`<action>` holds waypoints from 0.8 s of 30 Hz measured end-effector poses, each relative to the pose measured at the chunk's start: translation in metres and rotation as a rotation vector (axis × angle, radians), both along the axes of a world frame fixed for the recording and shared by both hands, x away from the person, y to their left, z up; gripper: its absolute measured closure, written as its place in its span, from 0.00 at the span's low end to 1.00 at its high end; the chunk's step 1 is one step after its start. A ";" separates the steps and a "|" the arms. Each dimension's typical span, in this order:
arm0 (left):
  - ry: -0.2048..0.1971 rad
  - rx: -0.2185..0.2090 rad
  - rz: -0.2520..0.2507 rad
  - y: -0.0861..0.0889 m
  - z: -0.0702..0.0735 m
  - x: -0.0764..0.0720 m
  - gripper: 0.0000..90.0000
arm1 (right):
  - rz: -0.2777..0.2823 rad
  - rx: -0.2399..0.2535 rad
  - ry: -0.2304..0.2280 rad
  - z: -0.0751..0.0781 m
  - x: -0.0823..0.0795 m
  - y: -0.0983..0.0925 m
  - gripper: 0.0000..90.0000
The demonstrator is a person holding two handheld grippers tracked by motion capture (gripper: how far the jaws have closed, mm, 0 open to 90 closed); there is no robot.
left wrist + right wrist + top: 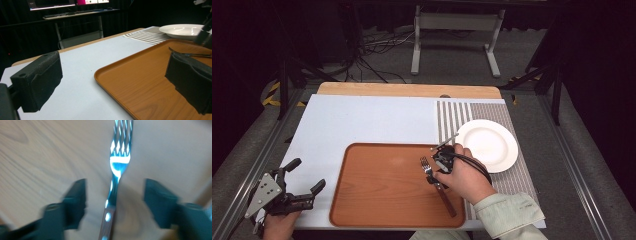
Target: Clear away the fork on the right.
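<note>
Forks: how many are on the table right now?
1. The fork lies on the brown tray, between the open right gripper pads, near the tray's right edge.

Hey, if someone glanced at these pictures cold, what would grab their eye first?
Probably the metal fork with a brown wooden handle lying on the right part of the orange-brown wooden tray, with the right claw standing open astride its neck, pads clear of it. Next, the round white plate on the striped mat beyond the tray's right edge.
</note>
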State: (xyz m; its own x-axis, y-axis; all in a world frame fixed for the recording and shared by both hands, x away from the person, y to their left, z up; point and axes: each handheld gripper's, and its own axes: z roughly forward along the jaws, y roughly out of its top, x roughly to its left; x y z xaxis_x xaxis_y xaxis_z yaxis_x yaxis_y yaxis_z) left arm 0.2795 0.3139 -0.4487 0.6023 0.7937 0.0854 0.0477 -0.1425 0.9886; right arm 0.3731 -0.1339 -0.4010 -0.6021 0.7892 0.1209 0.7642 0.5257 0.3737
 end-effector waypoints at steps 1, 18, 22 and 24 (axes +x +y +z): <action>-0.001 -0.002 0.000 0.000 0.000 0.000 0.02 | 0.037 0.006 -0.038 0.001 0.001 0.001 0.29; 0.000 0.000 -0.002 0.000 0.000 0.000 0.02 | 0.396 0.089 -0.239 -0.006 0.020 0.017 0.89; -0.003 -0.001 -0.002 0.000 0.000 0.000 0.02 | 0.389 0.072 -0.270 -0.011 0.026 0.019 1.00; -0.001 -0.002 -0.001 0.000 0.000 0.000 0.02 | 0.385 0.075 -0.269 -0.015 0.030 0.019 1.00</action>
